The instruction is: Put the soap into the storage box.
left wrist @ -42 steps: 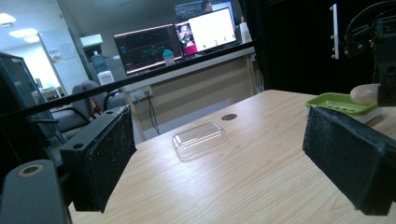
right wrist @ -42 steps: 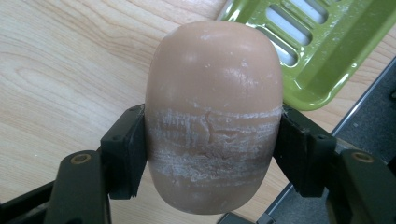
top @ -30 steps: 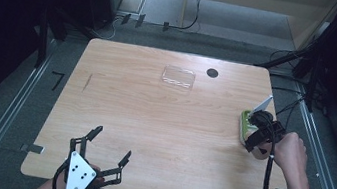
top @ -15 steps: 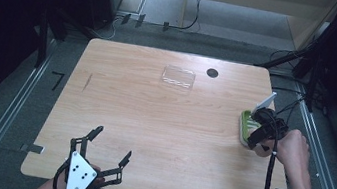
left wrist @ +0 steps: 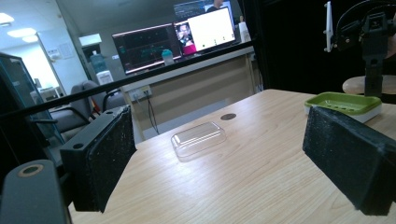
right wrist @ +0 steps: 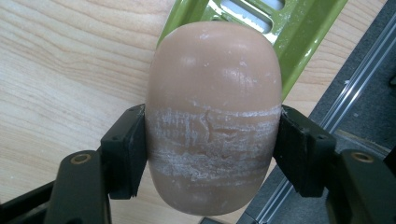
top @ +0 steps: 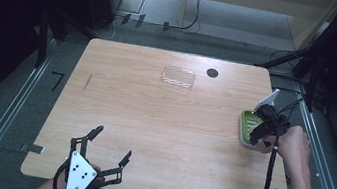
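The right gripper is clamped on a bar of soap; its two black pads press on the two long sides of the bar, at its lower half where the surface is scratched white. I think the grip is across the narrow width because the bar is smooth and rounded, and this way it can slip less. The soap hangs just above the green soap dish, partly over its slotted floor and partly over the wooden table. In the high view the right gripper stands over the soap dish, which sits at the right edge of the table. So the work in hand is, in my judgement, to carry the soap to or from this dish; which of the two I cannot tell.

The left gripper is far from the soap dish, at the near edge of the table, and its jaws stand wide apart with nothing between them. It seems to wait, out of the way. A clear plastic lid lies flat on the table, well apart from the soap dish, toward the far side. Probably it belongs on the dish.
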Demonstrator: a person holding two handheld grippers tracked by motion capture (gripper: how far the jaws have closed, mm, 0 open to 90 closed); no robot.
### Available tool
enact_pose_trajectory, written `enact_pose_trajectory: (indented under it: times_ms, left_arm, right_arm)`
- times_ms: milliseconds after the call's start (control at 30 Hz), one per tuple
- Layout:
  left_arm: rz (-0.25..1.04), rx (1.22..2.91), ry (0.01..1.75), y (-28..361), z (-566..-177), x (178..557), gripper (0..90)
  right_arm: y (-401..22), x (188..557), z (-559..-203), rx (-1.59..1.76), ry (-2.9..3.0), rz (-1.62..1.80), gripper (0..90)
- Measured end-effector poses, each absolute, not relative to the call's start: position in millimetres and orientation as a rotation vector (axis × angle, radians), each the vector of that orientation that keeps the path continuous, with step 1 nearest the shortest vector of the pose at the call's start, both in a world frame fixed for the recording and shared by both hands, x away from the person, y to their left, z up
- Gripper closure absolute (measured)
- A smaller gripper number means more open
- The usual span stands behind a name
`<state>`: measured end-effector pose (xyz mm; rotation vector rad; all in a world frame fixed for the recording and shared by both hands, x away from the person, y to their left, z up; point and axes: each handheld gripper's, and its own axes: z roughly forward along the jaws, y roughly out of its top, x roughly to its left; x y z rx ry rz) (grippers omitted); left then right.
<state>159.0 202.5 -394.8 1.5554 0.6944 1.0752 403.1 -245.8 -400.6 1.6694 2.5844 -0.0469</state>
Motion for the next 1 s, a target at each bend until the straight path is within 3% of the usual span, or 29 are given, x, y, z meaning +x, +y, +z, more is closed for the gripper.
enact_pose_trajectory:
  times_ms: [1000]
  left_arm:
    - [1.075,1.555,0.694,202,-395,159,9.9]
  right_arm:
    - [-244,427,-401,1.734,2.544,-0.003,33.3]
